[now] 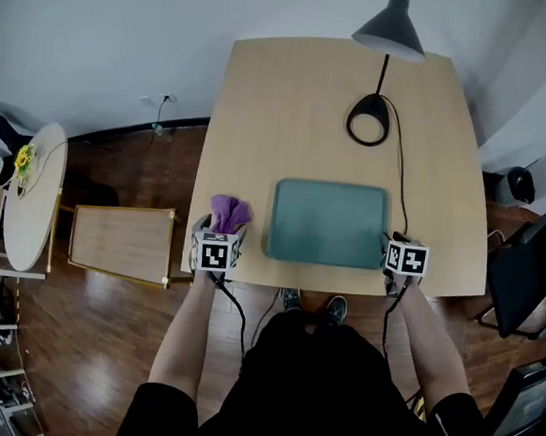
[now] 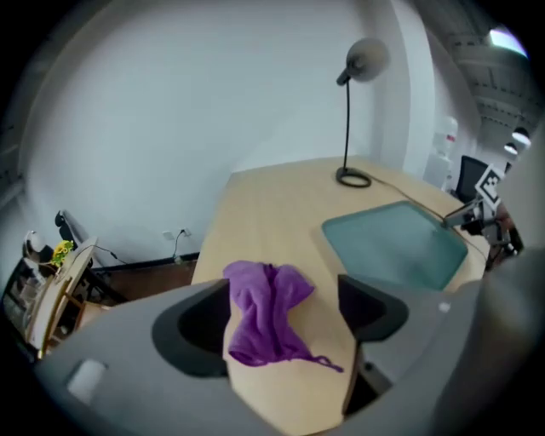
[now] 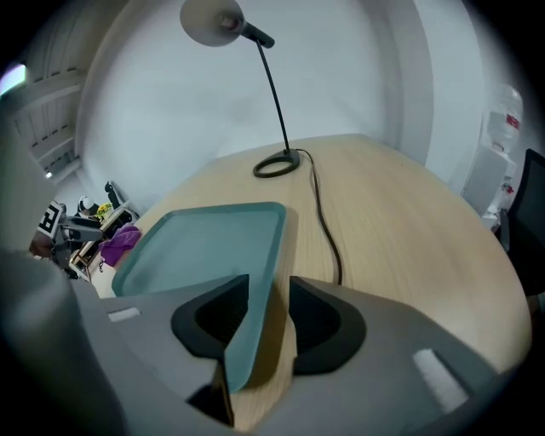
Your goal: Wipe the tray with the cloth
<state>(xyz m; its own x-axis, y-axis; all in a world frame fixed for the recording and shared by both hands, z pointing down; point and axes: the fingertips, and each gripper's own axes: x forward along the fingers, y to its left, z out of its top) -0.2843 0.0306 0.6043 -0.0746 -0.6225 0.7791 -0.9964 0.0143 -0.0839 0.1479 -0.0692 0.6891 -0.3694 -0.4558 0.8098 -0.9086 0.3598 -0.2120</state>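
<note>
Table (image 1: 299, 120), light wood, filled the middle of the head view. Teal tray (image 1: 327, 222) lay flat on it near the front edge, a little right of centre, its inside bare. Black desk lamp (image 1: 368, 119) stood behind the tray on its ring base, its cord running down the table past the tray's right side. Left gripper (image 2: 283, 285) sat at the front edge left of the tray with its 2 jaws spread wide, pads not pressing anything. Right gripper (image 3: 269, 278) was at the tray's near right corner, its 2 jaws drawn close and pinching the tray's rim. Purple cloth (image 2: 266, 311) lay bunched on the table between the left gripper's spread jaws, just left of the tray and apart from it.
</note>
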